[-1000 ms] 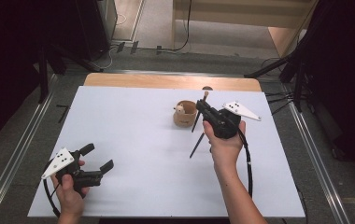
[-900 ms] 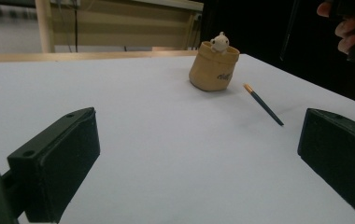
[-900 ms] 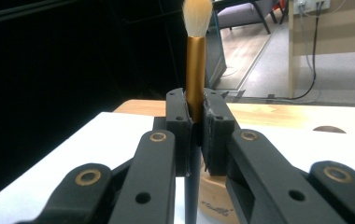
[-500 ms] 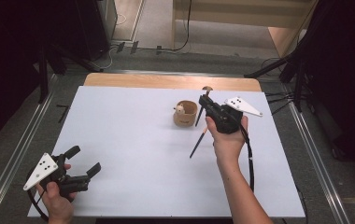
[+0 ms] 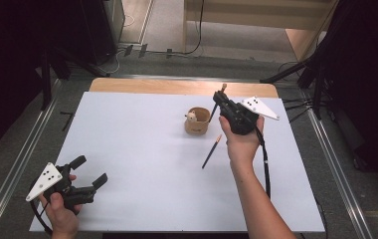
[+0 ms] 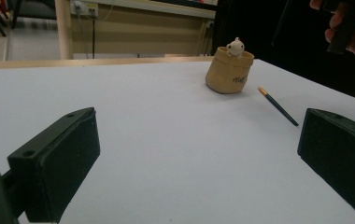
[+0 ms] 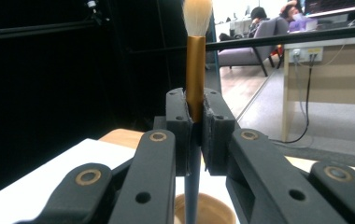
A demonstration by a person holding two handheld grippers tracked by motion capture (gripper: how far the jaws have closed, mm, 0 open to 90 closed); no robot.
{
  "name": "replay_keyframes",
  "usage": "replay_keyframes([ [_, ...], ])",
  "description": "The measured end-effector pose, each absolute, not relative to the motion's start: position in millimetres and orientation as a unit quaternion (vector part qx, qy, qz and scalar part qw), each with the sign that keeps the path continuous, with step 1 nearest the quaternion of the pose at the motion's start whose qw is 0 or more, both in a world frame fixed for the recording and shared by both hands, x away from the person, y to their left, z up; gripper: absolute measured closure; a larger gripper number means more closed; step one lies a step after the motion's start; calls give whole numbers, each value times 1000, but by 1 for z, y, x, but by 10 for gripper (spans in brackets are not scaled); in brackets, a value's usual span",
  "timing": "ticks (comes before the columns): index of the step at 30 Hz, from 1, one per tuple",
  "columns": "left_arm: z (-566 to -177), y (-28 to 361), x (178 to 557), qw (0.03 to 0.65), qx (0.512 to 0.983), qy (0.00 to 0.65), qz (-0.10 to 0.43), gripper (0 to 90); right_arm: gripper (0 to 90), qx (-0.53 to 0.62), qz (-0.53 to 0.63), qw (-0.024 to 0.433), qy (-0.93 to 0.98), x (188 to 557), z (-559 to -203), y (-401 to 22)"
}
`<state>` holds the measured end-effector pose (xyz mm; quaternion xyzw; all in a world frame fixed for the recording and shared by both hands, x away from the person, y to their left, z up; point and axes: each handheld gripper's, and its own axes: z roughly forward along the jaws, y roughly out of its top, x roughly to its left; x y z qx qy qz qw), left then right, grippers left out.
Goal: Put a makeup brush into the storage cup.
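Gold-ferruled brush [image 7: 195,51] stood clamped upright in the right gripper [image 7: 195,133] above the tan cup [image 5: 197,121], apparently for dropping in; left gripper [image 5: 88,170] rested open, empty.

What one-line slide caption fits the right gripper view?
Right gripper clamps an upright brush with gold ferrule above the tan cup.

floor [image 5: 167,30]: grey | desk [image 5: 256,15]: wooden | curtains [image 5: 8,59]: black
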<state>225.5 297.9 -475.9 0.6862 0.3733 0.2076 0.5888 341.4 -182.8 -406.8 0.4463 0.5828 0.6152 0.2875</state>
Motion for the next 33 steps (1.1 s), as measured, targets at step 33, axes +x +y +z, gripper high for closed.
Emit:
replay_keyframes([
  [33,-476,300,225,591,685,376,202,0,843,408,596,307,620,378,-421,-162],
])
